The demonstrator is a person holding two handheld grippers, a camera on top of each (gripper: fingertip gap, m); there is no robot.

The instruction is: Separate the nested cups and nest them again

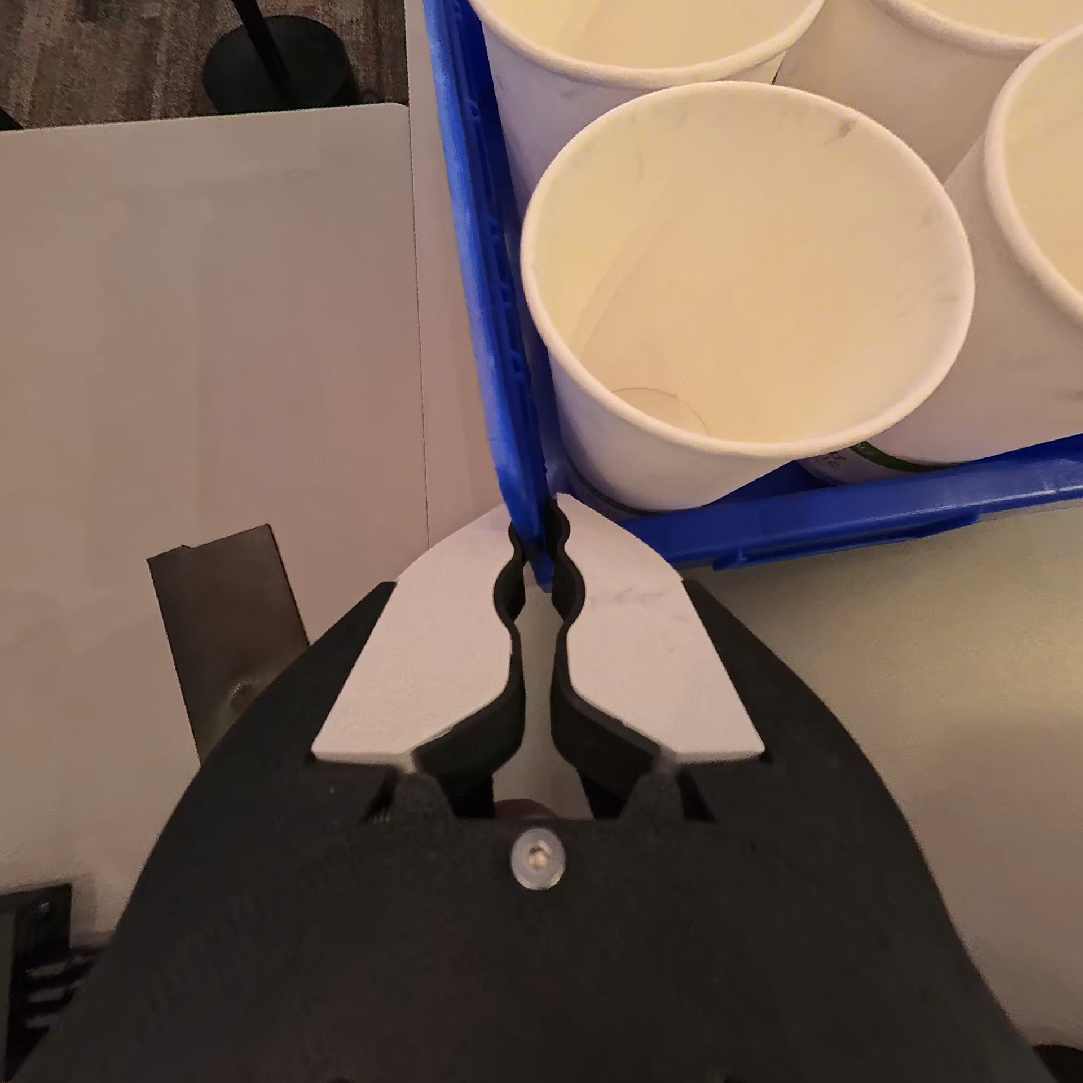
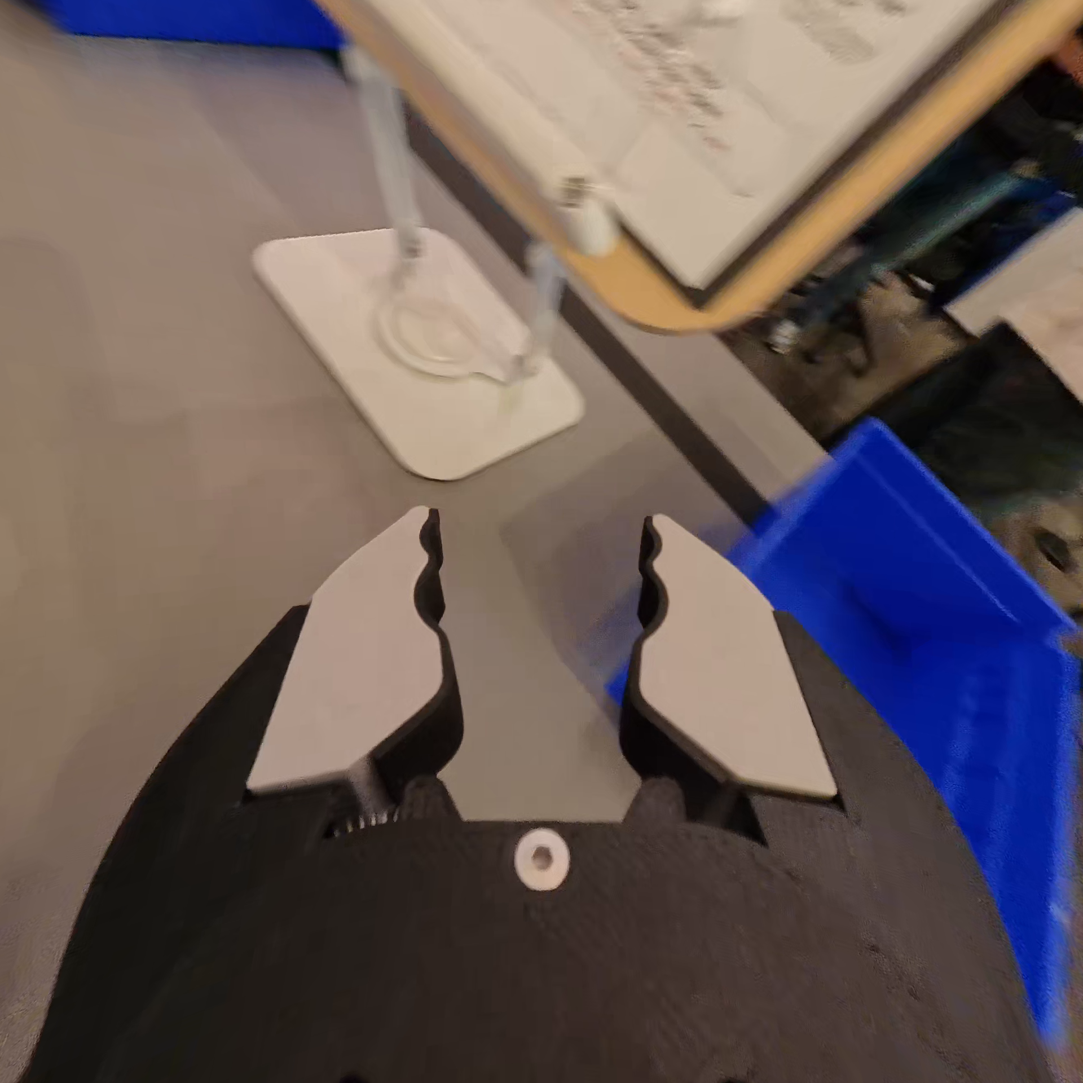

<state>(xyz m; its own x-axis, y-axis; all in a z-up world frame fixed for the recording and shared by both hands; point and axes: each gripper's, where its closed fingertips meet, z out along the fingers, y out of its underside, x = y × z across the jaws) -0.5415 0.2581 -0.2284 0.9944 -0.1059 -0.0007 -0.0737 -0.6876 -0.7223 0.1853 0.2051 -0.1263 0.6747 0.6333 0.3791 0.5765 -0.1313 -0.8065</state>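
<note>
At the near edge of the left wrist view, the left gripper [image 1: 538, 548] is closed down on the corner wall of a blue bin [image 1: 498, 305], its black pads [image 1: 514, 565] pressed on either side of the thin plastic. Just behind that wall stand the white paper cups [image 1: 744, 281], upright and crowded together inside the bin, the nearest one empty with its base showing through the mouth; a second rim peeping below its side suggests it may sit in another cup, though that cannot be told for certain. Such cups look very light and thin-walled, so they would likely crush or go oval under a hard squeeze; the rolled rim is the stiffest part, and a hold across the wall just below the rim seems soundest. Nested cups tend to cling, so the lower one probably needs steadying. In the right wrist view, the right gripper [image 2: 539, 533] hangs wide open over the grey table [image 2: 146, 351] with nothing between its fingers, a blue bin [image 2: 914, 615] beside it and a white stand base [image 2: 419, 351] farther off.
</note>
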